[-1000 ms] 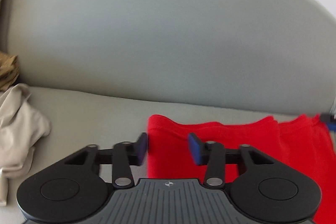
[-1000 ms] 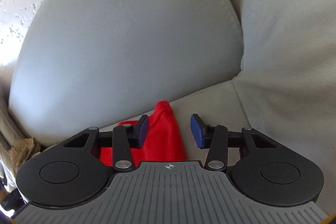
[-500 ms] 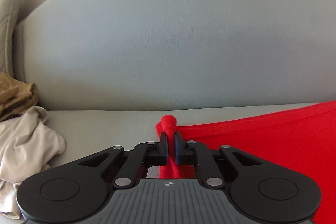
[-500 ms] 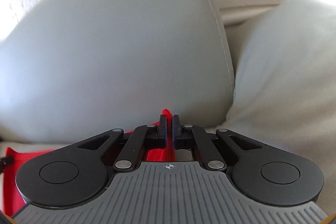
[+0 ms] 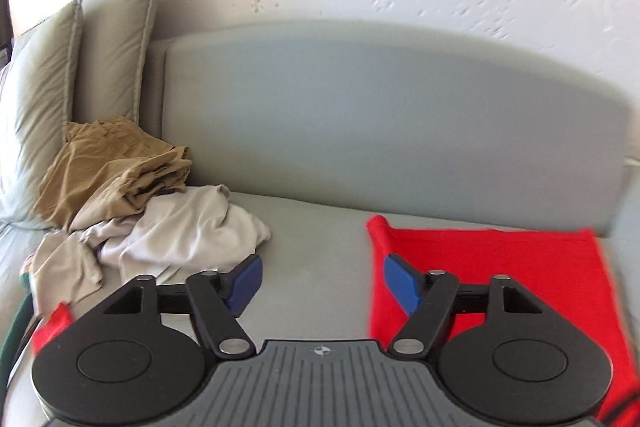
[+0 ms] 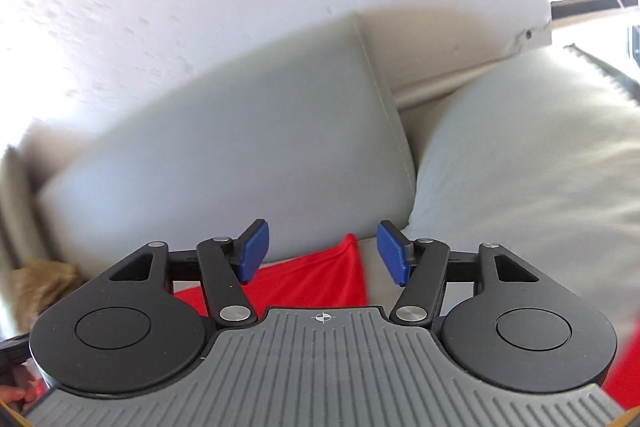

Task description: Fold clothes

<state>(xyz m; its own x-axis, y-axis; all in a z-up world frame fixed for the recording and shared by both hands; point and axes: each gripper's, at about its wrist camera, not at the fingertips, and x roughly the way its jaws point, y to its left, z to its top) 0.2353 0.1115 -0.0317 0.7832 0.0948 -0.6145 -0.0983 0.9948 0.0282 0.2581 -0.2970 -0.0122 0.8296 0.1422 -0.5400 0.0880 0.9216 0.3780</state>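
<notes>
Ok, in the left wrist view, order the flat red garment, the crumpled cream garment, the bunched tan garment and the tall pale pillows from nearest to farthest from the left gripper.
From the left gripper, jaws open:
1. Flat red garment, just right, behind the right fingertip.
2. Crumpled cream garment, left on the seat.
3. Bunched tan garment, farther left, behind the cream one.
4. Tall pale pillows, far left, upright at the sofa's end.

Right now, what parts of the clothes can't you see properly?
- Flat red cloth: in the left wrist view its near part is behind the left tongs; in the right wrist view only a corner shows.
- Crumpled tan garment: a blurred scrap at the right wrist view's left edge.
- Pale beige garment: its left end leaves the frame.
</notes>
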